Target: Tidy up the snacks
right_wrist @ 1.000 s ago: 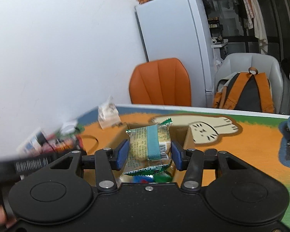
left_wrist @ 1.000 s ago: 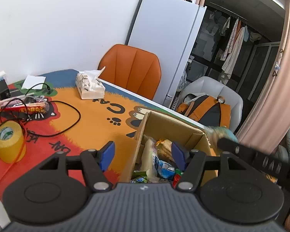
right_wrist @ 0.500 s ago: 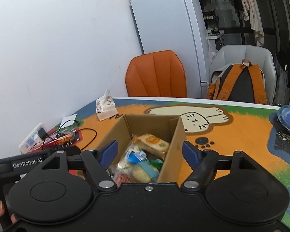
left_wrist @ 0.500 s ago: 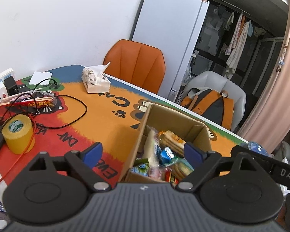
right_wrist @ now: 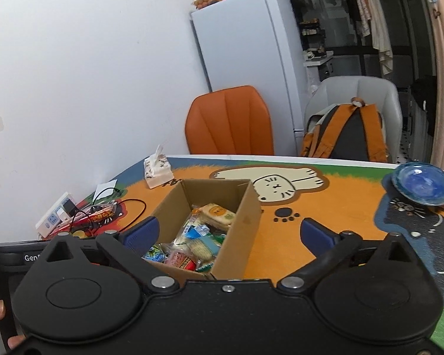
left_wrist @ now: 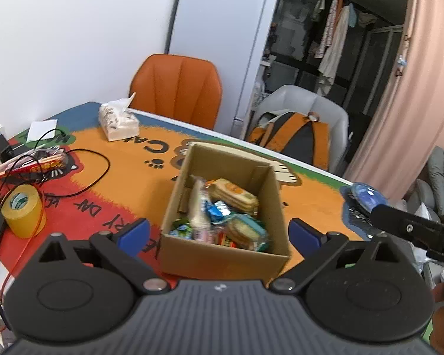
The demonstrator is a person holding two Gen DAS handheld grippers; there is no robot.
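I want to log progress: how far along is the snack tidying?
Done: packets fill the cardboard box. In hand: nothing; left gripper and right gripper have just been opening, empty. Left: maybe the red packet among cables.

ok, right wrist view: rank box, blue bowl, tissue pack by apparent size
1. Box, clearly largest, though also nearest the camera.
2. Blue bowl.
3. Tissue pack, smallest, but farthest back, so its margin under the bowl is unsure.
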